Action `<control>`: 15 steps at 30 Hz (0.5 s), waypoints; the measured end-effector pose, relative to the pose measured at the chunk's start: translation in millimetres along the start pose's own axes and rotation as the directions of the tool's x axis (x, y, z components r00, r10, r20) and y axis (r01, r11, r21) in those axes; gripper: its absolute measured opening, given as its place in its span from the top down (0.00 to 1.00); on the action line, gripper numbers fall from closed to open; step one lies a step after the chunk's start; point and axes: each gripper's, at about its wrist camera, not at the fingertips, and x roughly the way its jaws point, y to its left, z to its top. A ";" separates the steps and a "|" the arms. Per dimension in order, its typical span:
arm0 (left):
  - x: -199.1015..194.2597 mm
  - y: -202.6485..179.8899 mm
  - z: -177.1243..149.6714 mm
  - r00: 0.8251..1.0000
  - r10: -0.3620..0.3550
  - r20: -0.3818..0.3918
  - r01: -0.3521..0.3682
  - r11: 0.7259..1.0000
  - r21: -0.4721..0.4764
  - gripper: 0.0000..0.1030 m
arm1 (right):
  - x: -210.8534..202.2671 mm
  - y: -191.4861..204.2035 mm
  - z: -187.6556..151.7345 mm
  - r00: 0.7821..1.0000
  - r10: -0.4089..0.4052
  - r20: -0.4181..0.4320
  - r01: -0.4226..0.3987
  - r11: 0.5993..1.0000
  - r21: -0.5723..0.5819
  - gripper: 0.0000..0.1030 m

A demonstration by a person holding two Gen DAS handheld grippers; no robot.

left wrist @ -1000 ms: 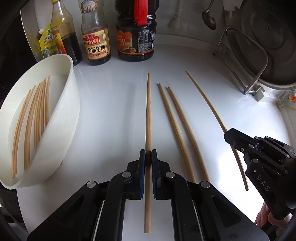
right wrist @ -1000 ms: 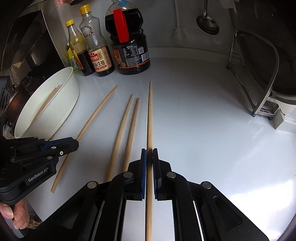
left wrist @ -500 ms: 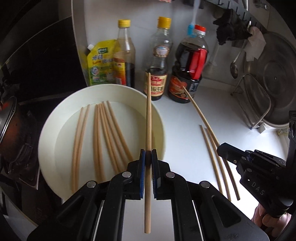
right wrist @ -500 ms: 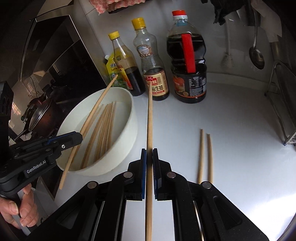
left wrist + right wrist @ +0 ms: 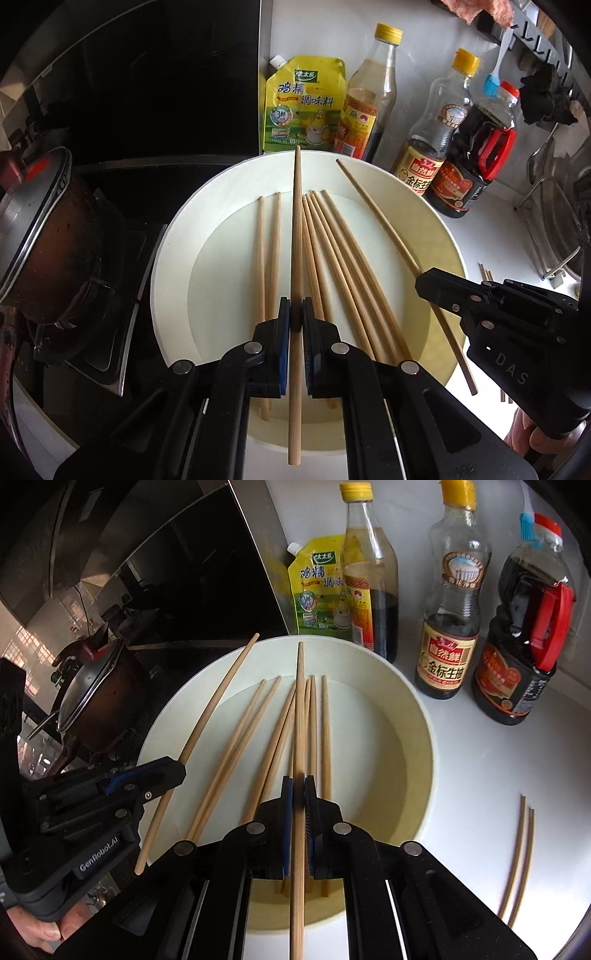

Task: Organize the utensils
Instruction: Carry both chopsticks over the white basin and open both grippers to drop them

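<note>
Chopsticks (image 5: 295,236) moved over bowl (image 5: 177,258), pale, slender

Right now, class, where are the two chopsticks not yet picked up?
In the right wrist view, the two loose chopsticks lie side by side on the white counter, right of the bowl.

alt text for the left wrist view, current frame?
The left gripper, shut on a chopstick, holds it above a white bowl with six chopsticks lying inside. At right, the right gripper holds a second chopstick over the same bowl. Sauce bottles and a yellow seasoning pouch stand behind; a dark pot sits at left.
</note>
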 end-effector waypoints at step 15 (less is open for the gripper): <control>52.2 17.3 9.4 0.995 -0.030 -0.091 0.030 1.000 0.000 0.93 | 52.0 -8.8 8.3 0.995 -0.063 -0.079 0.072 0.990 0.120 0.94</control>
